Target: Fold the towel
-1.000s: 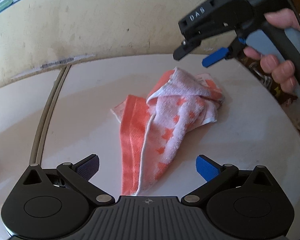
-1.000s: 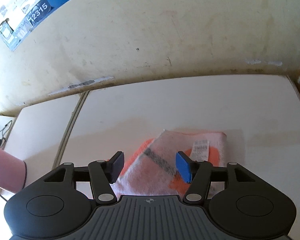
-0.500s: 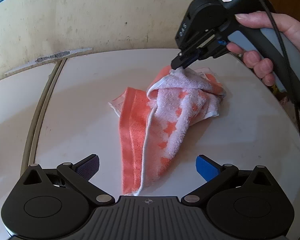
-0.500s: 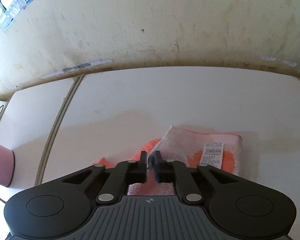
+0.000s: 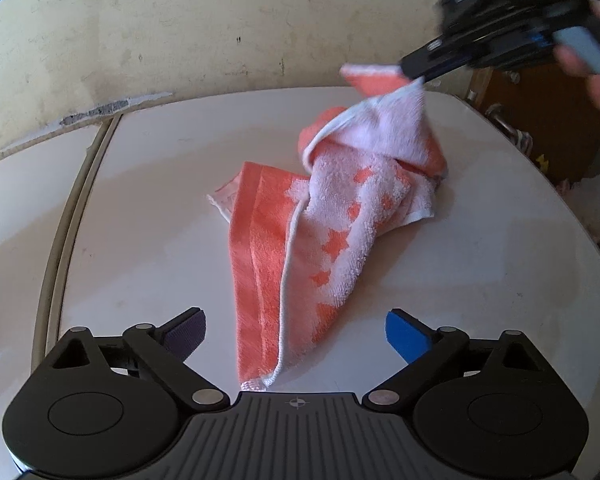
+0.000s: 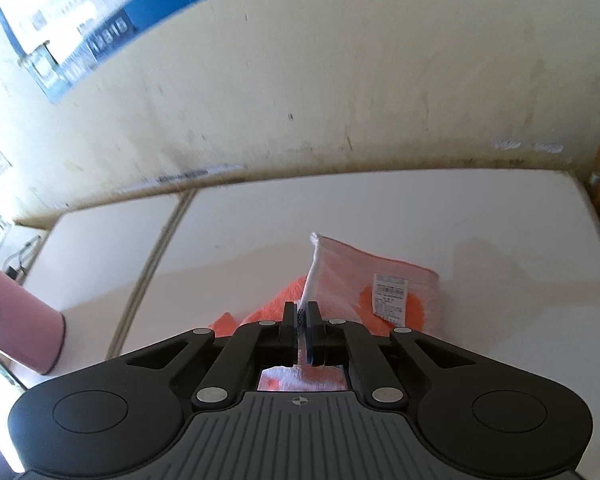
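The crumpled orange-and-white terry towel [image 5: 332, 216] lies on the white counter [image 5: 480, 264] — right gripper [image 6: 301, 322] jaws pinching its corner, left gripper [image 5: 296, 334] jaws wide. Lift gently, spreading it flat before folding — avoid dragging the bunch.

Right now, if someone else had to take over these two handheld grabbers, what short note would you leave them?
Right gripper: fingers shut on a corner of the orange and white towel, lifted off the white table.
Left gripper: fingers open, holding nothing, hanging over the towel's near end.
Towel: crumpled, mostly lying on the table; paper tag on its far part.
Done: one corner picked up.
Left: take a second corner, spread the towel flat, then fold it. No fold is made yet.
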